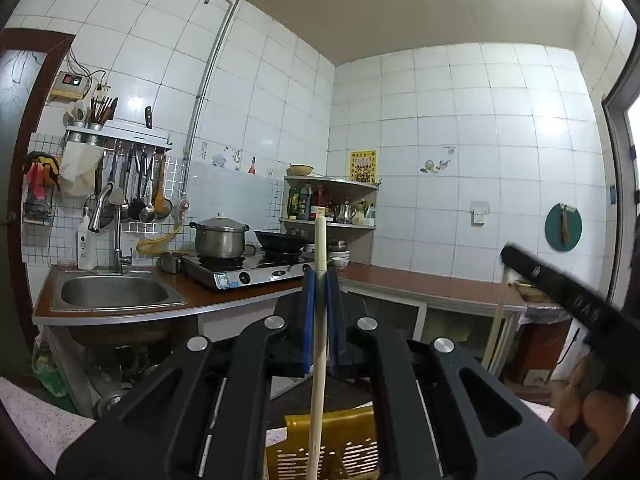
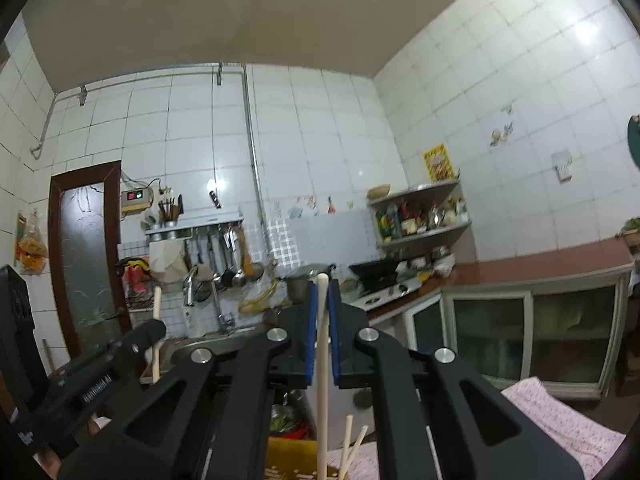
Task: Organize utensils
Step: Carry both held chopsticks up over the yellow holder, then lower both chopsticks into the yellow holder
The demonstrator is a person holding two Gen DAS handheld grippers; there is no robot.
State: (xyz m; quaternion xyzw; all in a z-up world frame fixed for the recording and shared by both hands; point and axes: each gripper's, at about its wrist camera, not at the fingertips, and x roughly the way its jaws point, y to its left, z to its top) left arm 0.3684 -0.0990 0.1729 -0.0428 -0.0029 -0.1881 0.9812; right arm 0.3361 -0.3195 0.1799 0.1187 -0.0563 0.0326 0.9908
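So here we've got one pale wooden chopstick in each gripper. The left gripper (image 1: pixel 320 280) is clamped tight on its chopstick (image 1: pixel 320 320), blue pads pinching the shaft a little below the top end, so the stick stands nearly upright with most of its length hanging down. Same story on the other side: the right gripper (image 2: pixel 323 292) is closed around the second chopstick (image 2: pixel 322 360), also gripped near the top and pointing up.

We're using the yellow slotted basket (image 1: pixel 340 440) as our landmark. Both sticks hang directly above it, lower ends dropping toward it, and a couple more loose chopsticks (image 2: pixel 352 444) poke up just beside it in the right view. We think they're leaning in or against the basket, but the fisheye edge is too cramped to be sure.

Holding them high on the shaft makes sense to us: it keeps the long ends free for dropping tip-first into a holder. The likely target is the chopstick cup (image 1: pixel 96 124) on the wall rack, well up and across the kitchen from the basket, above the sink (image 1: pixel 116 292). Both grippers face that way.
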